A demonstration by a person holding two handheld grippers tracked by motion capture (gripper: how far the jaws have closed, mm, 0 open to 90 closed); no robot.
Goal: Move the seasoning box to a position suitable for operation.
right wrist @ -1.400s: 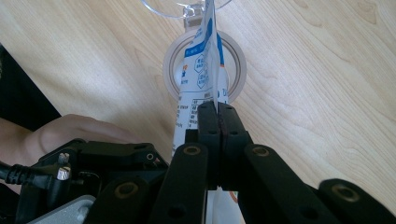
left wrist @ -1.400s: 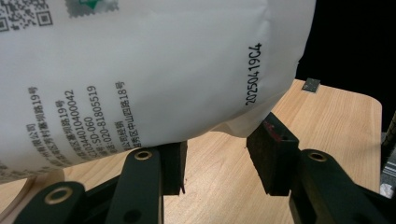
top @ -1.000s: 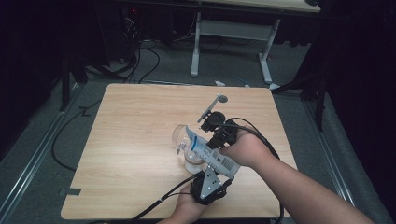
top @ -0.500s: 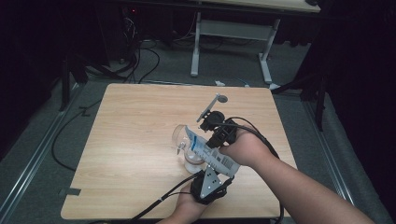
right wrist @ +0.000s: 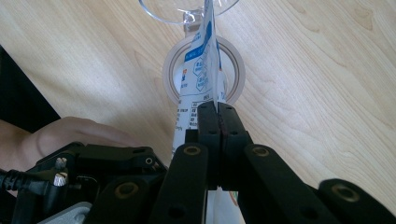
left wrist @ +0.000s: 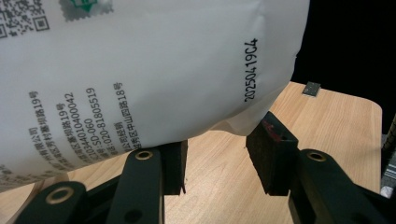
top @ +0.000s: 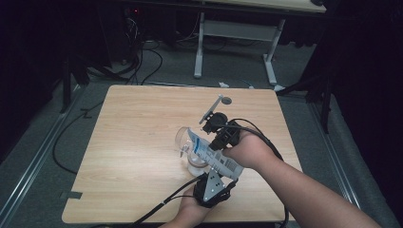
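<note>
The pouch (top: 211,154) is a soft white plastic bag with blue print. It hangs tilted above the near right part of the desk (top: 133,142), and its mouth points down into a clear glass (top: 184,141). The glass is transparent, so its rim is hard to make out from above. In my right gripper view I see only the lower curve of its bowl at the top edge. Under the glass lies a pale ring (right wrist: 173,70), flat on the wood. The pouch covers its middle, and I cannot tell what it is made of.

My right gripper (top: 223,137) has its black jaws pressed together on the thin edge of the pouch. My right hand (top: 247,151) comes from the near right corner, with the forearm rising toward the glass.

My left gripper (top: 211,187) is at the near edge of the desk, just under the bottom end of the pouch. Its jaws stand apart. In my left gripper view the white film with small black printed text hangs above the square foam pads (left wrist: 273,156). I cannot tell if it touches the left pad, because the pouch hides that pad's top. My left hand (top: 187,213) is cut off at the lower border.
</note>
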